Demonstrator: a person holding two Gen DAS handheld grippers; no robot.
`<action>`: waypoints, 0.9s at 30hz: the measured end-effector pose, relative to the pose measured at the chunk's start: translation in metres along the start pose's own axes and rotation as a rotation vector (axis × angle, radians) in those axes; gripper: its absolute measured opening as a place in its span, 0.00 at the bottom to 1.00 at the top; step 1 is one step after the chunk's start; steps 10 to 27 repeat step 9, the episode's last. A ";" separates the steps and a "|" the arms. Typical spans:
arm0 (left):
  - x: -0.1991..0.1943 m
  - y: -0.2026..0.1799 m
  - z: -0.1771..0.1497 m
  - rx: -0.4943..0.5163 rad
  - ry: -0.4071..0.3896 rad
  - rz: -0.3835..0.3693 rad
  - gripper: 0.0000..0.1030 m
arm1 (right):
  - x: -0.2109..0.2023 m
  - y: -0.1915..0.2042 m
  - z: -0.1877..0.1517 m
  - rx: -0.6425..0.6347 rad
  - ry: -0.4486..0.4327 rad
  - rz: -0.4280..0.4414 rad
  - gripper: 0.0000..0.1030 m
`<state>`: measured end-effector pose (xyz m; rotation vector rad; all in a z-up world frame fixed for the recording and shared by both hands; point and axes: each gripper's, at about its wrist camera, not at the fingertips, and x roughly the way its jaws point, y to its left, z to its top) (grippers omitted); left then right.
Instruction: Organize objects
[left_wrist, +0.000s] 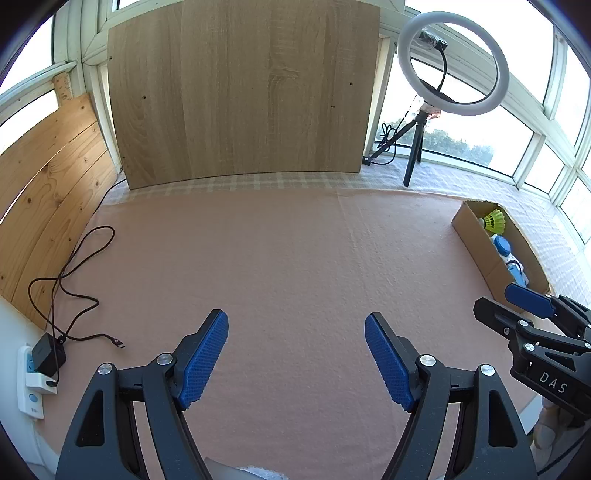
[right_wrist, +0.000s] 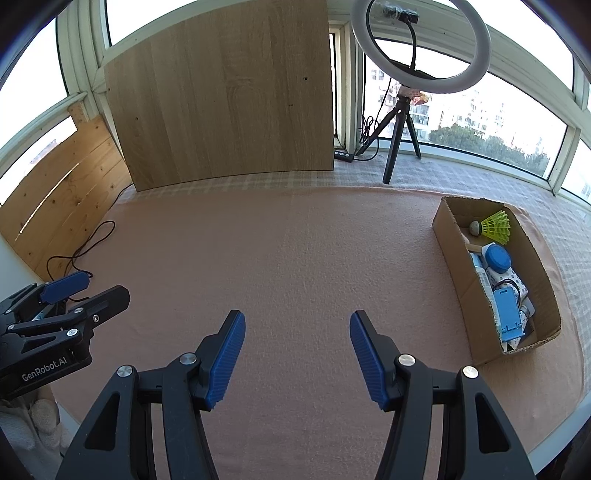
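Pink cloth (right_wrist: 295, 258) over the table, bare at the middle. Cardboard box (right_wrist: 454, 258) near the right edge, holding a yellow shuttlecock (right_wrist: 496, 227), a blue lid (right_wrist: 498, 259) and other blue-and-white things. Left gripper (left_wrist: 296, 354) and right gripper (right_wrist: 297, 354) above the near edge, jaws released, nothing between them.

Daylight scene, bright. Light enters through windows (left_wrist: 476, 136) behind and to right; panes blown out white in the left view, buildings and trees still readable in the right. Ring light (right_wrist: 421, 46) looks unlit. Pink cloth (left_wrist: 295, 266) evenly lit, shadows soft and faint. Strong fisheye bend at edges, dark vignette in corners. Focus sharp throughout, no motion blur.
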<state>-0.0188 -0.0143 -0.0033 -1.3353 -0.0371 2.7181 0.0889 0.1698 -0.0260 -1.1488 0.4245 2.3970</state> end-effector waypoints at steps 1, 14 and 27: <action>0.000 0.000 0.000 0.002 0.002 0.001 0.77 | 0.000 0.000 0.000 0.000 0.000 0.000 0.54; 0.004 0.001 -0.001 0.003 0.002 -0.003 0.79 | 0.002 0.000 0.000 0.001 0.005 -0.003 0.54; 0.004 0.001 -0.001 0.003 0.002 -0.003 0.79 | 0.002 0.000 0.000 0.001 0.005 -0.003 0.54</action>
